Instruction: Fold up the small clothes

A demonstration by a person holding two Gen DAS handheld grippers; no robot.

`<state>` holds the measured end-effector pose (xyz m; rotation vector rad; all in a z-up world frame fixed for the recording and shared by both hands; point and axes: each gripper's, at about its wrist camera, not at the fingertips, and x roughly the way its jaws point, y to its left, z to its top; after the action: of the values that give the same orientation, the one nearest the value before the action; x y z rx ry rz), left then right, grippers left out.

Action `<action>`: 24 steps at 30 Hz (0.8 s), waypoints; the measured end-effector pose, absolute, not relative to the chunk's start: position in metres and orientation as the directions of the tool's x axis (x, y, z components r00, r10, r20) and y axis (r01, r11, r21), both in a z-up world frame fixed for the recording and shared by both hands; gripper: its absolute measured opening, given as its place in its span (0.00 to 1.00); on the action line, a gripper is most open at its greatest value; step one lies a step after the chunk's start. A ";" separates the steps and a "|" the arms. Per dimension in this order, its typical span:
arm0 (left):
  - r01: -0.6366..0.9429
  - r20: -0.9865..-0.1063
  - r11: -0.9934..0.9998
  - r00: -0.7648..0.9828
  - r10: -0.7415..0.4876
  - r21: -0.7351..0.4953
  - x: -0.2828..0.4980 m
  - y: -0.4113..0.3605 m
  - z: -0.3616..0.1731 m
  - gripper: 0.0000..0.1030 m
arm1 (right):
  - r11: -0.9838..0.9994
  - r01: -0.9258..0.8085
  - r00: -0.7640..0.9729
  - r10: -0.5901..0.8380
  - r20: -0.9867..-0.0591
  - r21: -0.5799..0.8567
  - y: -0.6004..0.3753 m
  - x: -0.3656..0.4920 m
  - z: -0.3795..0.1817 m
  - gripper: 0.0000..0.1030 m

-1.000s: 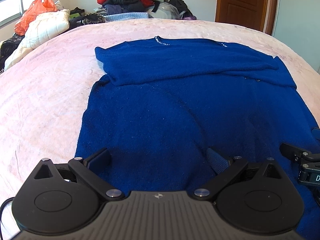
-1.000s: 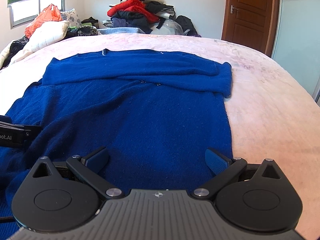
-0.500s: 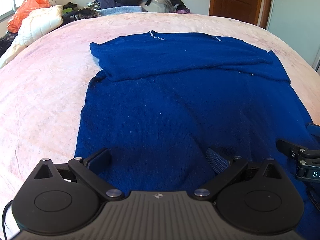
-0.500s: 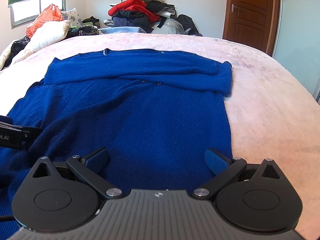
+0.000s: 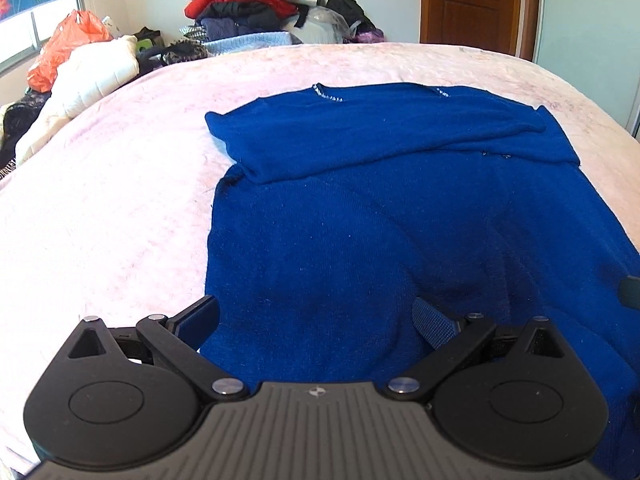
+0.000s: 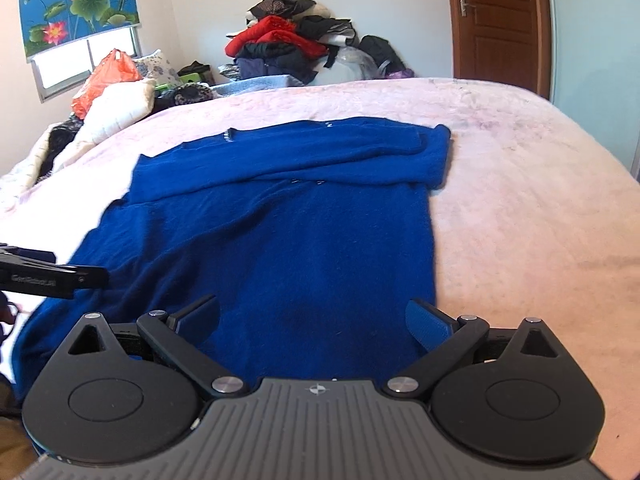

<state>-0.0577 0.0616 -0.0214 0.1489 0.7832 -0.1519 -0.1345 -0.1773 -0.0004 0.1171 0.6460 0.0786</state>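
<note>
Nearest to me, both tools hang low over the near hem of the blue sweater [image 5: 360, 240]. The left gripper [image 5: 316, 322] has its jaws spread wide with nothing between them, and so does the right gripper [image 6: 314, 318], each straddling a stretch of the knit near the bottom edge. Compared with a second ago the pair have tipped up and back a little: more of the room shows beyond the bed, and the left tool now reaches further into the right camera's edge. Neither has bitten cloth yet, so I'd say the hem grab is about to happen rather than done.

Further out, the sweater lies flat on the pink bedspread [image 6: 520, 200], sleeves already folded across the chest. The next fold, bottom up towards the collar, looks due. Beyond, a heap of clothes [image 6: 292, 48] sits against the far wall.
</note>
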 end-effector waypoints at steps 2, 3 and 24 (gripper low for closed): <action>0.194 -0.710 0.977 0.700 -0.078 0.083 -0.059 0.061 -0.020 1.00 | 0.991 -0.055 0.793 0.119 -0.597 0.124 -0.172 -0.137 0.003 0.97; 0.197 -0.709 0.977 0.701 -0.081 0.084 -0.060 0.062 -0.019 1.00 | 0.991 -0.066 0.791 0.122 -0.599 0.116 -0.168 -0.137 0.004 0.97; 0.260 -0.723 0.961 0.682 -0.112 0.096 -0.079 0.075 -0.021 1.00 | 0.969 -0.196 0.733 0.248 -0.634 0.152 -0.158 -0.152 0.010 0.95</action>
<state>-0.0788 0.0750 -0.0206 0.1978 0.7947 -0.2101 -0.1523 -0.1576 0.0095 0.0763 0.7073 0.2444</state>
